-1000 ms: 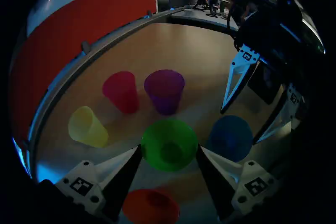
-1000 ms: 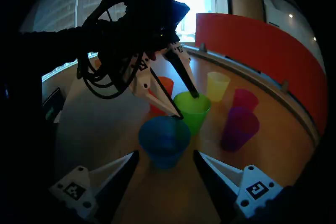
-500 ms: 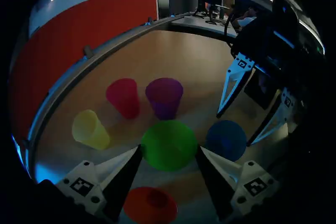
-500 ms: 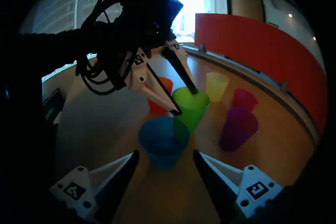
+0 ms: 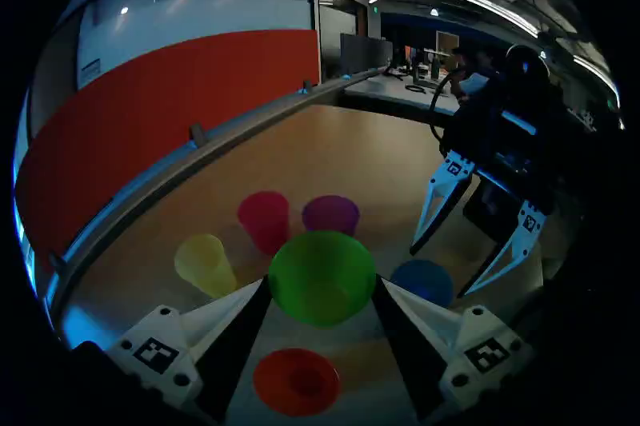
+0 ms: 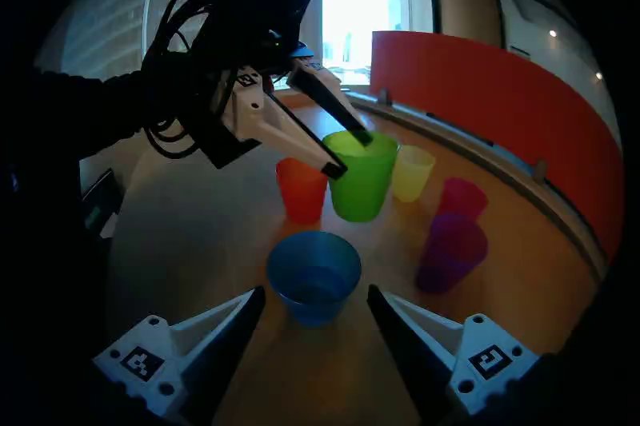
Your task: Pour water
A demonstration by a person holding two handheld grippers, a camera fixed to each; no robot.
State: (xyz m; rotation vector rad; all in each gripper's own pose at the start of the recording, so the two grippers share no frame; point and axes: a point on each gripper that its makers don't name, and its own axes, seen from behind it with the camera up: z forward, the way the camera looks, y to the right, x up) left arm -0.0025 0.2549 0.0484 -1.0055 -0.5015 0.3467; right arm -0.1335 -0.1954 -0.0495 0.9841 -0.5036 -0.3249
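Note:
My left gripper (image 5: pixel 320 284) is shut on a green cup (image 5: pixel 322 278) and holds it upright, clear of the table. In the right gripper view the left gripper (image 6: pixel 350 156) grips the green cup (image 6: pixel 360 186) by its rim, above the other cups. A blue cup (image 6: pixel 314 276) stands on the wooden table (image 6: pixel 200 250) just ahead of my open right gripper (image 6: pixel 314 292), whose fingers do not touch it. In the left gripper view the right gripper (image 5: pixel 439 271) hangs over the blue cup (image 5: pixel 424 280), held by a dark-sleeved hand.
Around them stand an orange cup (image 6: pixel 302 189), a yellow cup (image 6: pixel 413 173), a pink cup (image 6: pixel 462 198) and a purple cup (image 6: pixel 452 250). A red partition (image 6: pixel 512 98) runs along the table's far edge. A dark flat object (image 6: pixel 98 201) lies at the table's left edge.
The left gripper has risen with the green cup, lifting it off the table from among the others. The right gripper and the blue cup have stayed in place.

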